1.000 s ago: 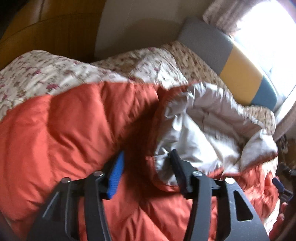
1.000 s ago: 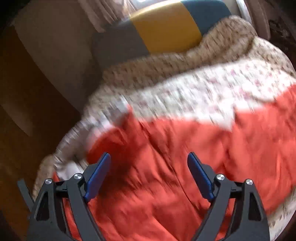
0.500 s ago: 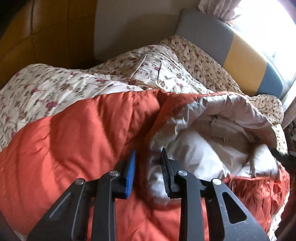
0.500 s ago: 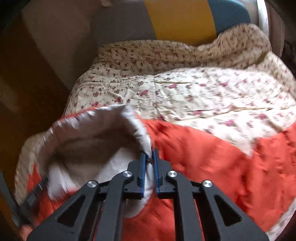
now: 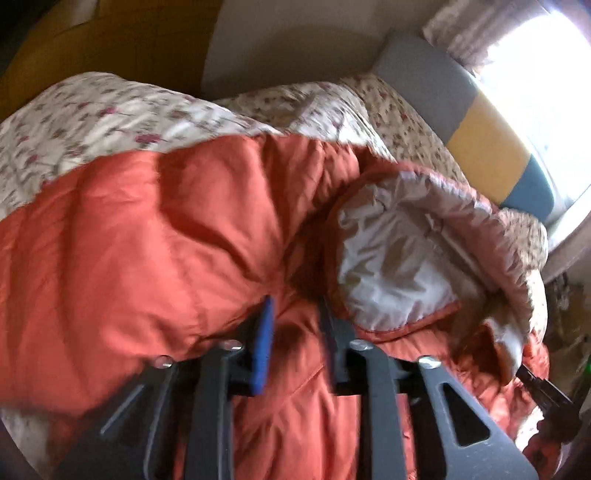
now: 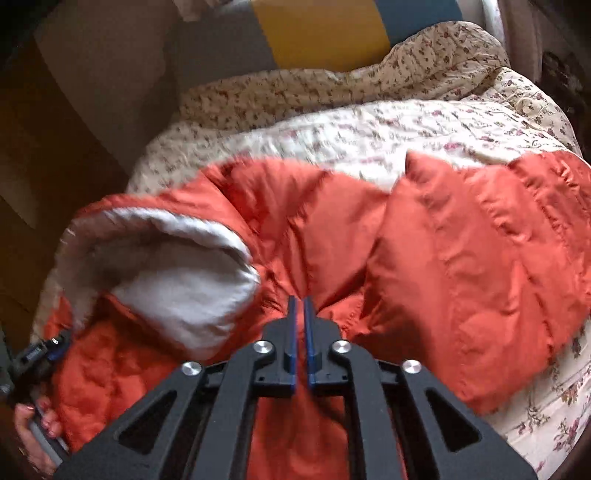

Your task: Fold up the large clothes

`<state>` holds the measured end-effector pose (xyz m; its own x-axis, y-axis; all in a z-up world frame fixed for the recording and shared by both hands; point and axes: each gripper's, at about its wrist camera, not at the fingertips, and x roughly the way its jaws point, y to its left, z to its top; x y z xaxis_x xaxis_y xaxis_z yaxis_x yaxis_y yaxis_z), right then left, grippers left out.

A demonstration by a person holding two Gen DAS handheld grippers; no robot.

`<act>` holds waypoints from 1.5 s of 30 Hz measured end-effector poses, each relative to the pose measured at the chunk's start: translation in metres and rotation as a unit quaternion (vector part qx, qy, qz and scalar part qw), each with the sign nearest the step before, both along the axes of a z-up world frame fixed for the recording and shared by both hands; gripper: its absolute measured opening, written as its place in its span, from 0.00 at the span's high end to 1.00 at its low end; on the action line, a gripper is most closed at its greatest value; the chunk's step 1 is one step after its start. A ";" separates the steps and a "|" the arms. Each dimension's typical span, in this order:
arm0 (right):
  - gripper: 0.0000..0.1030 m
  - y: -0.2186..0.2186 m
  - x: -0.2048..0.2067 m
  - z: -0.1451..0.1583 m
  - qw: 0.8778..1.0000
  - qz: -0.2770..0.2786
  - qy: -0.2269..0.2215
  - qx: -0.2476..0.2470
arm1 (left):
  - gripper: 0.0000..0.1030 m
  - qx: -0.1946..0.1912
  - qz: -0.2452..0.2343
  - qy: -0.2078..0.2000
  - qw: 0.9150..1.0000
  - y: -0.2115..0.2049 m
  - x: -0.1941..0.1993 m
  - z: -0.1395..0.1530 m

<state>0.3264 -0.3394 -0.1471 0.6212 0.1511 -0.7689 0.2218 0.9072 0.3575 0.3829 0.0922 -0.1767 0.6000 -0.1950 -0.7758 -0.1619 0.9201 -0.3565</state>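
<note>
Left gripper (image 5: 295, 325): my fingers (image 5: 263, 350) were clenched on a bunched fold of the orange coat (image 5: 177, 236), the fabric filling the narrow gap between them.
Right gripper (image 6: 300, 321): my fingers (image 6: 292, 332) were pressed almost together, pinching a ridge of the coat (image 6: 461, 266) that rose right at their tips.
Coat: it lay spread on the bed, under and ahead of both pairs of fingers; orange quilted shell up, creased and puffed.
Lining: the pale inside (image 5: 391, 273) showed where the coat was turned back, just right of my left fingers; in the right view the same pale flap (image 6: 184, 291) sat just left of my right fingers.
Quilt: a floral quilt (image 6: 369, 136) covered the bed beyond the coat, past my fingertips, and showed again below the coat's right edge.
Headboard: grey, yellow and blue panels (image 6: 317, 33) stood far ahead, behind the quilt.
Window: bright, curtained (image 5: 543, 62), up and right of my left fingers.
</note>
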 end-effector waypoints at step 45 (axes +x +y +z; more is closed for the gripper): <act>0.74 0.128 0.066 0.016 0.989 0.091 -0.094 -0.075 | 0.43 0.215 -0.170 -0.094 0.957 -0.142 0.049 -0.013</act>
